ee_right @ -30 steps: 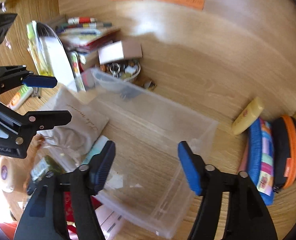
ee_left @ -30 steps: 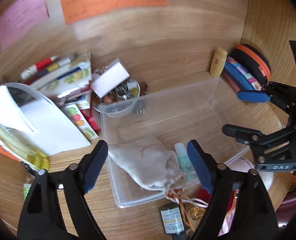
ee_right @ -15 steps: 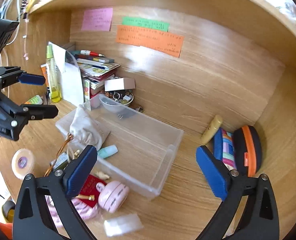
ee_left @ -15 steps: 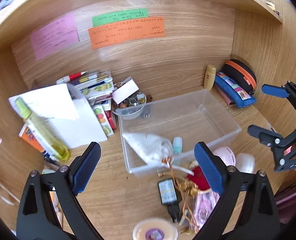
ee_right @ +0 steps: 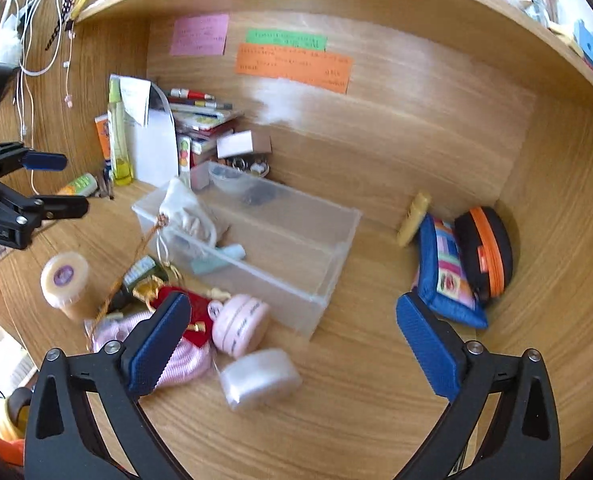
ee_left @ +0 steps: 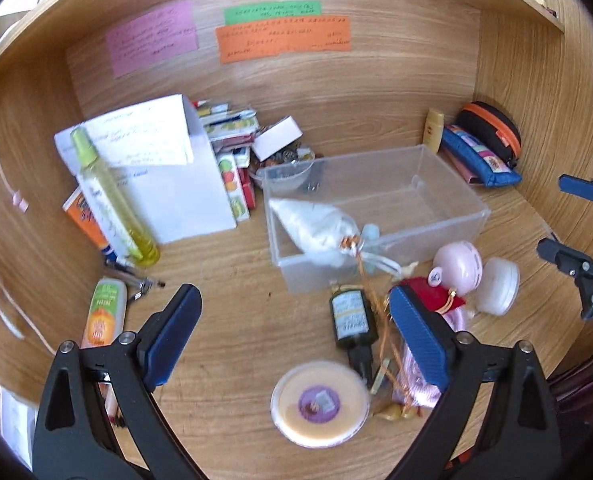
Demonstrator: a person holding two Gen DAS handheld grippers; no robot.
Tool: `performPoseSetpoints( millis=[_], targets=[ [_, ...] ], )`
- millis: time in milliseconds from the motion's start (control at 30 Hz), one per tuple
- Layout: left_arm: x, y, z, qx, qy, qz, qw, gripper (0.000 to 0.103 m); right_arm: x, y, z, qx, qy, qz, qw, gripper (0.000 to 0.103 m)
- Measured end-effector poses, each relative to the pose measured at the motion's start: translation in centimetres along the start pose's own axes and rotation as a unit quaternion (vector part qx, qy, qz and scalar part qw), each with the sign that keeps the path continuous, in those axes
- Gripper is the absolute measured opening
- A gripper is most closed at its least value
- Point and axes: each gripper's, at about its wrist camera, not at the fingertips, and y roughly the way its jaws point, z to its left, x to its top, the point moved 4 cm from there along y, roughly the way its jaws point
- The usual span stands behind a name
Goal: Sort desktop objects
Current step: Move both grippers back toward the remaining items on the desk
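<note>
A clear plastic bin [ee_left: 448, 208] [ee_right: 336, 236] sits mid-desk. A white drawstring pouch [ee_left: 312, 224] [ee_right: 184, 212] and a small teal tube [ee_right: 216, 262] lie in its near-left end. In front of the bin lie a dark green bottle [ee_left: 350, 320], a red pouch [ee_left: 436, 294], a pink round case [ee_left: 458, 266] [ee_right: 238, 324], a white round case [ee_left: 496, 286] [ee_right: 260, 378] and a round tape tin [ee_left: 320, 402] [ee_right: 64, 280]. My left gripper [ee_left: 296, 336] is open and empty above the desk front. My right gripper [ee_right: 292, 352] is open and empty, right of the clutter.
Books, a white paper stand [ee_left: 168, 184], a yellow-green bottle [ee_left: 112, 200] and a small bowl of trinkets [ee_left: 286, 164] crowd the back left. A blue pencil case [ee_right: 444, 276], a black-orange case [ee_right: 488, 248] and a yellow tube [ee_right: 414, 220] fill the back right corner.
Both grippers have pulled back and up from the bin, open and empty. The white pouch stays in the bin with its cord over the rim.
</note>
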Motion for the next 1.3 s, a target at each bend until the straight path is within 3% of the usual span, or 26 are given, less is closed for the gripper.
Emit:
performPoseSetpoints(
  millis=[433, 633, 967, 1133, 1300],
  targets=[
    [-4.8, 0.4, 1.8, -0.02, -0.052, 0.023, 0.9982, 0.096, -3.8, -0.6, -0.4, -0.028, 0.005, 0.021, 0.999, 0.103],
    [-7.6, 1.7, 1.8, -0.031, -0.075, 0.053, 0.9953, 0.096, -5.7, 0.4, -0.5, -0.018, 0.02, 0.044, 0.999, 0.103],
    [-9.7, 3.6, 0.5, -0.055, -0.086, 0.085, 0.9911, 0.097, -7.7, 4.3, 0.5, 0.037, 0.037, 0.098, 0.994, 0.103],
    [-10.4, 6.4, 0.7, -0.052, -0.106, 0.119, 0.9859, 0.097, -7.6, 6.0, 0.9, 0.028, 0.024, 0.109, 0.993, 0.103],
    [-10.1, 7.0, 1.2, -0.041, -0.127, 0.105, 0.9855, 0.097, -7.4, 6.7, 0.6, 0.036, 0.026, 0.105, 0.993, 0.101]
  ],
)
